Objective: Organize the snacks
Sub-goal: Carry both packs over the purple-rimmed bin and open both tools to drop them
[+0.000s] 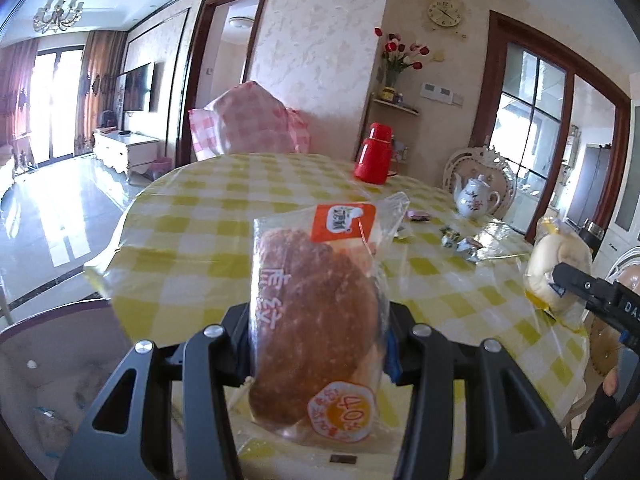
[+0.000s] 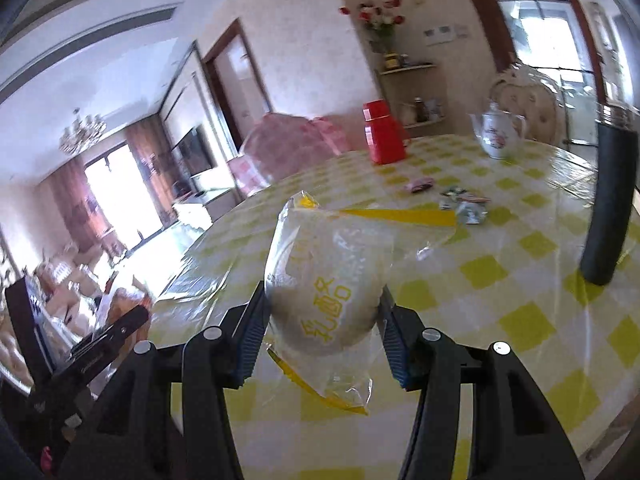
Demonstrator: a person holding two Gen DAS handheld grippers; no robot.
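Observation:
My left gripper (image 1: 316, 344) is shut on a brown bread bun in a clear bag with an orange label (image 1: 316, 320), held upright above the yellow checked table (image 1: 192, 216). My right gripper (image 2: 320, 332) is shut on a pale round bun in a clear bag with yellow print (image 2: 328, 284), also lifted over the table. In the left wrist view the pale bun (image 1: 556, 268) and the right gripper's finger show at the right edge. Several small wrapped sweets (image 2: 464, 202) lie on the table farther back.
A red flask (image 1: 378, 152) and a white flowered teapot (image 1: 478, 196) stand at the table's far side. A dark bottle (image 2: 610, 200) stands at the right in the right wrist view. A pink checked chair cover (image 1: 248, 120) rises behind the table.

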